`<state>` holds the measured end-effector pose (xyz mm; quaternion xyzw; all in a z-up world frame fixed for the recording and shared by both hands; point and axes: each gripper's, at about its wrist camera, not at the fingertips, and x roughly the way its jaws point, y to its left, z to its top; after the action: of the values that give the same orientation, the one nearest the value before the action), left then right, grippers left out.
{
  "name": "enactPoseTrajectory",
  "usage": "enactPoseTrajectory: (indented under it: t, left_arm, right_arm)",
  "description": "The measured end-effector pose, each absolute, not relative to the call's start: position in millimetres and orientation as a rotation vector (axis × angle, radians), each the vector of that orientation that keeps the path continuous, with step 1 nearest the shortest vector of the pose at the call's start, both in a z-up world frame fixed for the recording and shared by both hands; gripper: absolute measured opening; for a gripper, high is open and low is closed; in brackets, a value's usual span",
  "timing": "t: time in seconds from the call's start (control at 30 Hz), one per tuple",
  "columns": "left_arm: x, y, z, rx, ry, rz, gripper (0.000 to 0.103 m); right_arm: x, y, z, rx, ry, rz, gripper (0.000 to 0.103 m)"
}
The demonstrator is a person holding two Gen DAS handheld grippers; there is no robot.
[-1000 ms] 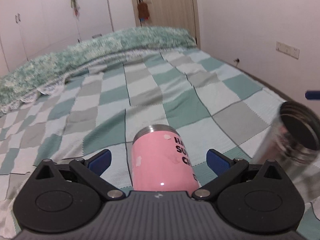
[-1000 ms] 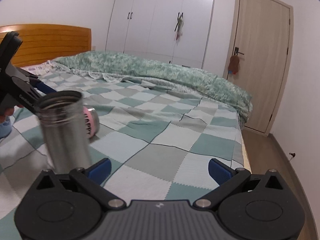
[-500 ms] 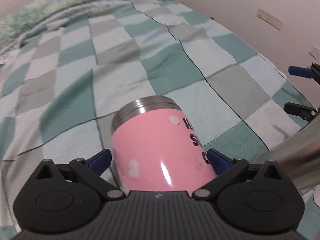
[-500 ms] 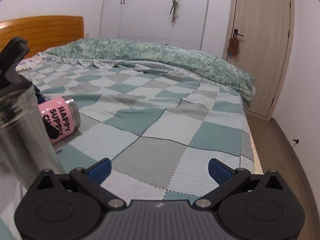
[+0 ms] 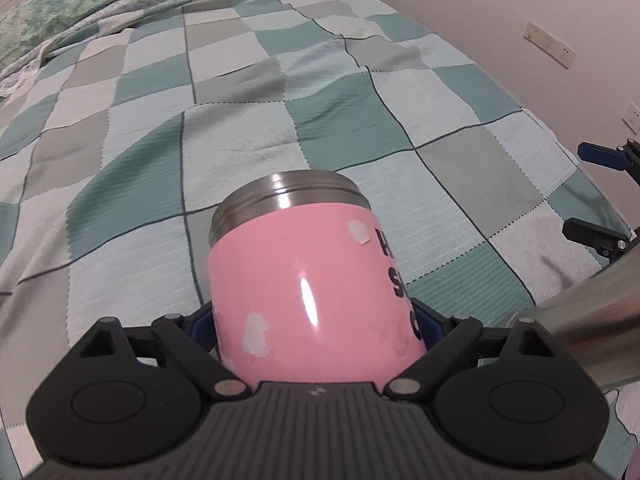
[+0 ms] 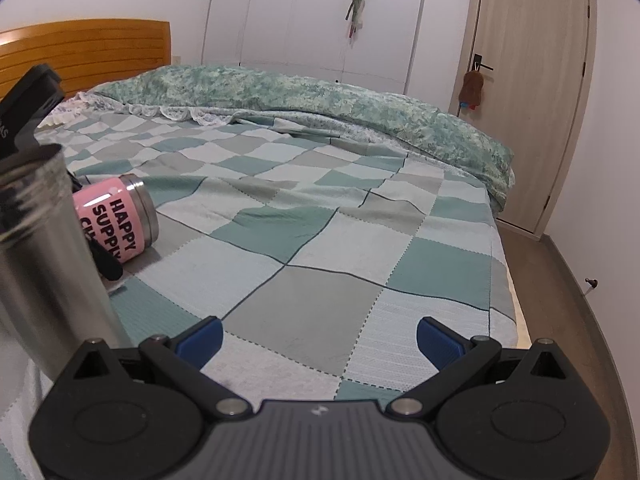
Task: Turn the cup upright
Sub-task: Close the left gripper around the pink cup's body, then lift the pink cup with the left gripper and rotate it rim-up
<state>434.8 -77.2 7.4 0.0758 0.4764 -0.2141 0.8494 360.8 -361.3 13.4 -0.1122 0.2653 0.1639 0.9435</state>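
Observation:
A pink cup (image 5: 312,292) with a steel rim and black lettering lies on its side on the checked bedspread (image 5: 360,120), rim pointing away from me. My left gripper (image 5: 316,326) has its blue pads against both sides of the cup and is shut on it. In the right wrist view the pink cup (image 6: 116,216) lies at the left, with the left gripper behind it. My right gripper (image 6: 318,340) is open and empty above the bedspread. A steel tumbler (image 6: 44,264) stands upright at the left, beside the right gripper; it also shows in the left wrist view (image 5: 600,320).
A folded green quilt (image 6: 320,100) lies across the far side of the bed. A wooden headboard (image 6: 80,52) is at the left. The bed's edge and the wooden floor (image 6: 560,280) are on the right, with a door (image 6: 528,92) and wardrobes beyond.
My left gripper moved forward and closed on the pink cup, which had lain between open fingers. The right gripper drew back from the steel tumbler, which now stands upright at its left.

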Motion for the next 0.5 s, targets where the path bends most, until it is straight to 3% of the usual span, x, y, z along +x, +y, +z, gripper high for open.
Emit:
enactPoseTrajectory:
  t: [0.5]
  left_arm:
    - [360,-74,41,0.101,0.959,-0.414,0.089]
  right_arm:
    - [298,-365,52,-0.201,0.466,0.359,0.103]
